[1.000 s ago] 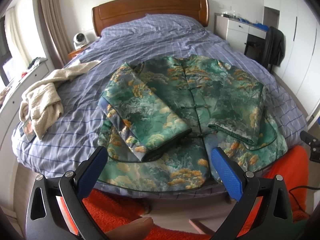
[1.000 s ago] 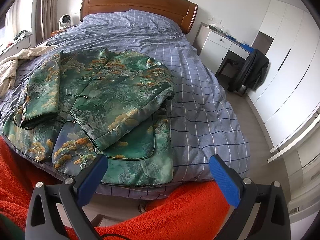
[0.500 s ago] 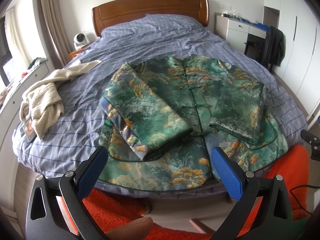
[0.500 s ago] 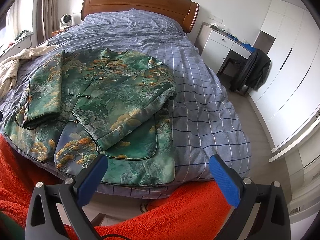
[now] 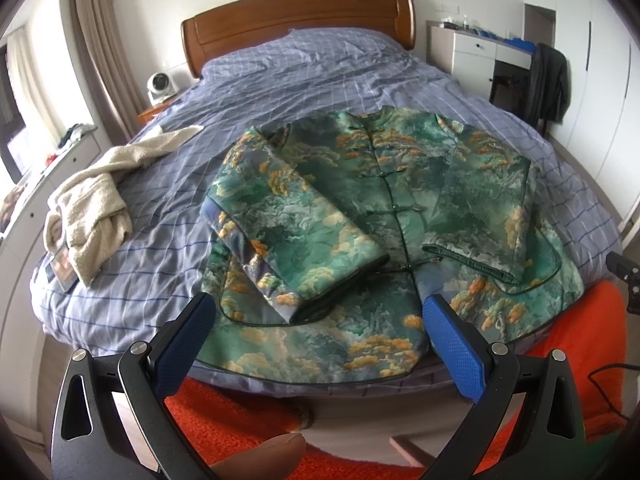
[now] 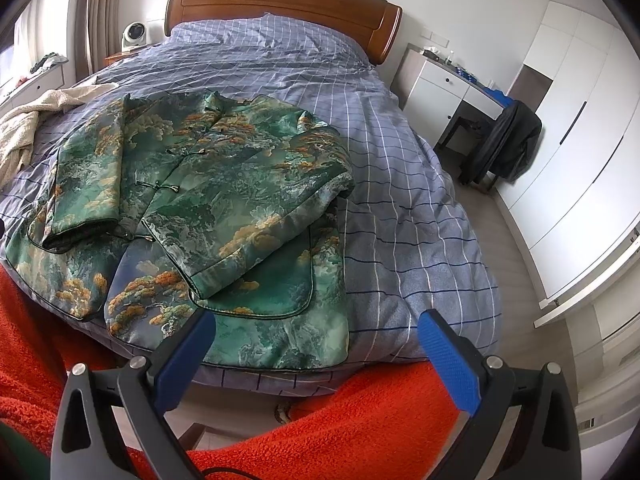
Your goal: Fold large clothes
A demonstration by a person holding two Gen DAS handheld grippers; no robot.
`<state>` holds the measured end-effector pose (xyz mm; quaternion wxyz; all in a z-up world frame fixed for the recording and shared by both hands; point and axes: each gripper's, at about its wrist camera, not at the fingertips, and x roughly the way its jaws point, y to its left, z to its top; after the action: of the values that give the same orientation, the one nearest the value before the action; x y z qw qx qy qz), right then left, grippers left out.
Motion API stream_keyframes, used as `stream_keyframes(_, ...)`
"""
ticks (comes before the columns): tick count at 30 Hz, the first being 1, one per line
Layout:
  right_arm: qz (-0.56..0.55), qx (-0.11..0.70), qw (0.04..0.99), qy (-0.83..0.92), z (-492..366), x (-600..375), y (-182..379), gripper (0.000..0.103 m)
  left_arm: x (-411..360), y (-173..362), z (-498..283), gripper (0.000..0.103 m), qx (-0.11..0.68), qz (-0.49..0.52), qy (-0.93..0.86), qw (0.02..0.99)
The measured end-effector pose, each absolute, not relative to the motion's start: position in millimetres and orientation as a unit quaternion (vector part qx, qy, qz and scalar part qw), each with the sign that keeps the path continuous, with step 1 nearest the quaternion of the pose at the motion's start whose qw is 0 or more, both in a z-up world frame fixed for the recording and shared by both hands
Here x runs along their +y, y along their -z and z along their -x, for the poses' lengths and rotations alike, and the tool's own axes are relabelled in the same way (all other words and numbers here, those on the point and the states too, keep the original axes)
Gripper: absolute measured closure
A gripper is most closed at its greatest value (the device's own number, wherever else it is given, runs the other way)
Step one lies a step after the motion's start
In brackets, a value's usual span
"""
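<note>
Nothing moved: jacket (image 5: 384, 216) beyond both tongs (image 5: 320, 316) (image 6: 316, 332) (agape)

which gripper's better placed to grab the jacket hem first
Left, probably. The left gripper hangs open directly over the jacket hem; the right gripper is open too but sits off the hem's right corner.

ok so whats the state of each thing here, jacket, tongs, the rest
green jacket: flat on the bed, buttoned, both sleeves folded in over the front, hem not yet folded up
left tongs: open, holding nothing
right tongs: open, holding nothing
cream towel: crumpled, unfolded
dark garment: draped over a chair
bed: made, checked cover slightly wrinkled
</note>
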<state>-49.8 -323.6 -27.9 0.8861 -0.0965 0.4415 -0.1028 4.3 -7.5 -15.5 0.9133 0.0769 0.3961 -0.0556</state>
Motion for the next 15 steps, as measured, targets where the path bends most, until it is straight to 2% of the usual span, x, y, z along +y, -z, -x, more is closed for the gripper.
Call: stream_keyframes(15, 0.109, 0.448, 0.881, 0.106, 46.5, -320.5, 35.4, 0.0, -10.5, 19.1, -3.6, 0.0, 0.394, -0.085, 0.053, 0.914)
